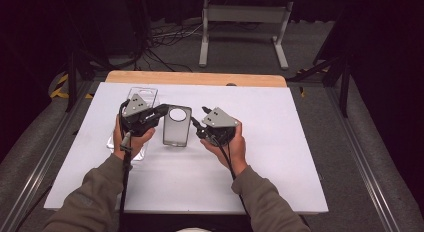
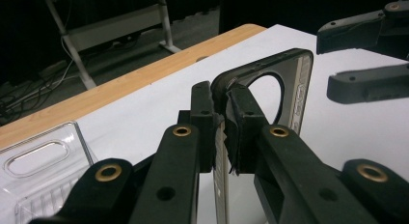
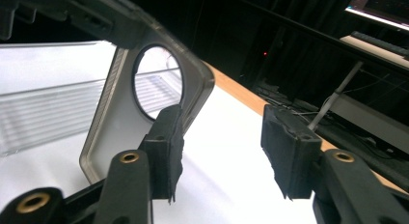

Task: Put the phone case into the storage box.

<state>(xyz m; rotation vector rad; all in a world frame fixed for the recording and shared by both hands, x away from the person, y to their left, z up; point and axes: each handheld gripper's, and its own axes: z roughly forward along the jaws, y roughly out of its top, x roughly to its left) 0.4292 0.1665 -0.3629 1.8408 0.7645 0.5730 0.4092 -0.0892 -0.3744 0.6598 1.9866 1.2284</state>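
The left gripper [image 2: 221, 119] pinches the phone case [image 1: 177, 126] rim; the right gripper [image 3: 219, 151] (jaws wide) likely grasps next.

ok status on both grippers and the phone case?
Left gripper shut on phone case edge. Right gripper open beside the case, not touching. Clear plastic tray under left hand; nothing in the way.

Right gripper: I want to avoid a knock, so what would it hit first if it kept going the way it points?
Probably the phone case, held on edge by the left gripper. The right gripper is open and aims at it; depth is unclear.
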